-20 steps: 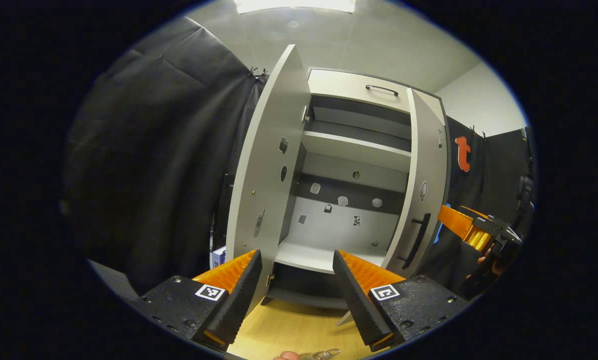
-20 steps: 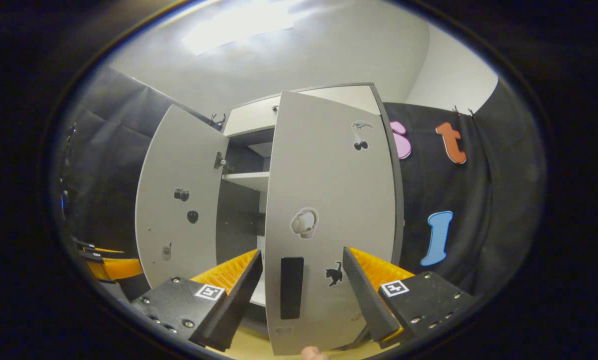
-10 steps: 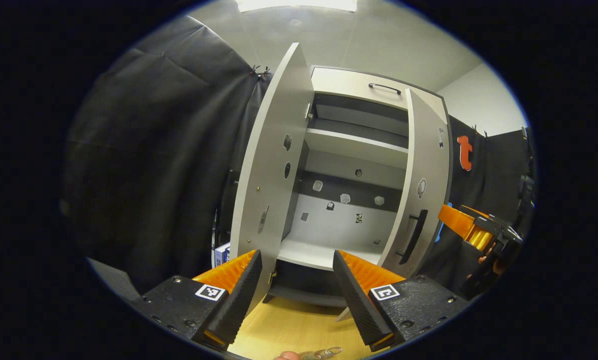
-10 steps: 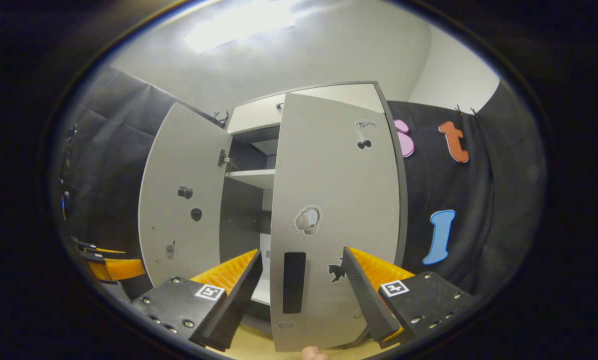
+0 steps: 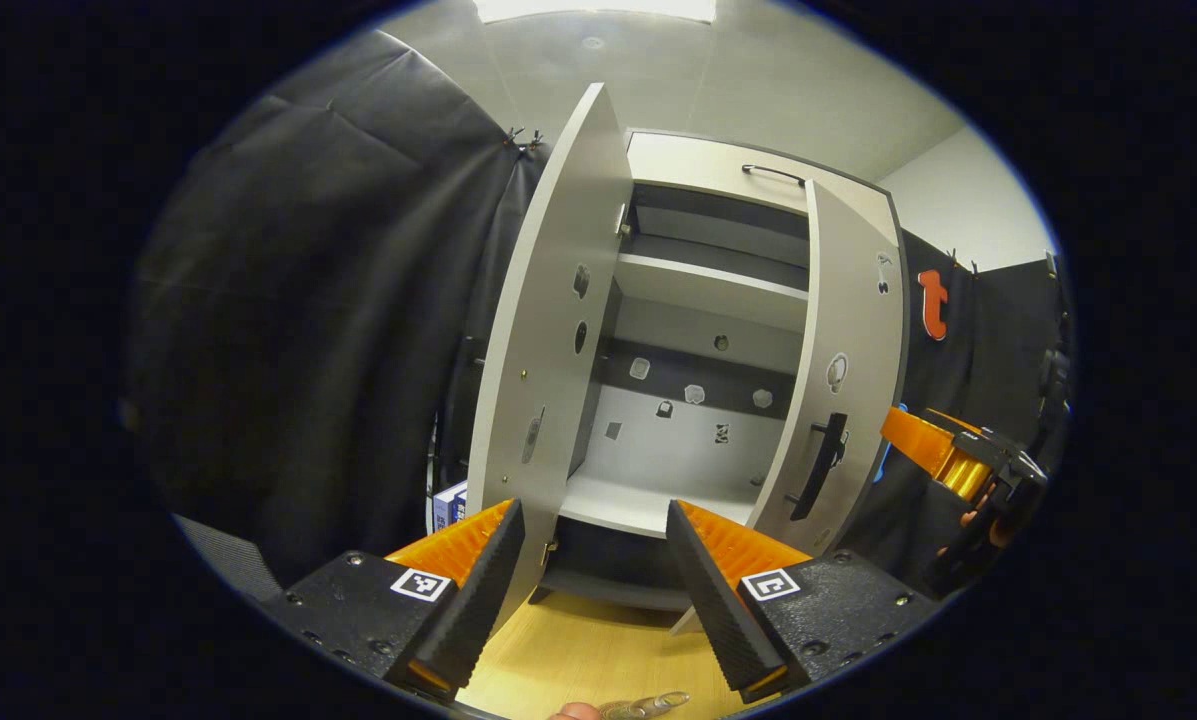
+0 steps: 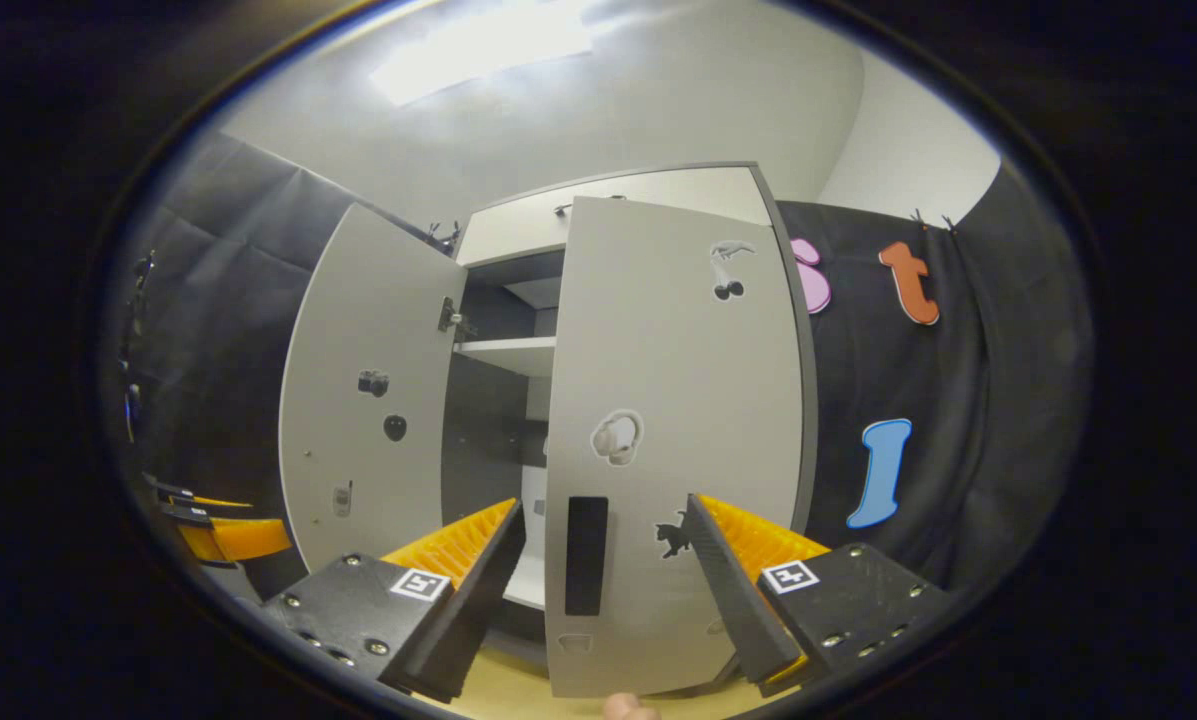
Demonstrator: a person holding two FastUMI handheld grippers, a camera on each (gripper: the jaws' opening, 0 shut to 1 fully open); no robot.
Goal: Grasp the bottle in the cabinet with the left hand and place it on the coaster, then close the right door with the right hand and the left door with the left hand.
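Left tool point(image 5: 588, 560): fingers wide apart, holding nothing, bottom centre of the left gripper view, above the wooden desk point(image 5: 598, 655). Ahead, the cabinet point(image 5: 698, 300); left door point(image 5: 548, 340) swung wide open.

Right tool point(image 6: 603, 560): fingers spread, gripping nothing, bottom centre of the right gripper view. Right door point(image 6: 673, 440) just ahead, partly closed, its dark handle point(image 6: 585, 556) between the fingers; contact cannot be told.

Bottle: a clear object, probably it, sits at the left gripper view's bottom edge.

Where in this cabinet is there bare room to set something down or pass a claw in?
The lower shelf lies bare between the left door and the right door; the upper shelf looks bare too. The gap between the doors is open to the left claw. The right claw faces the right door's handle closely.
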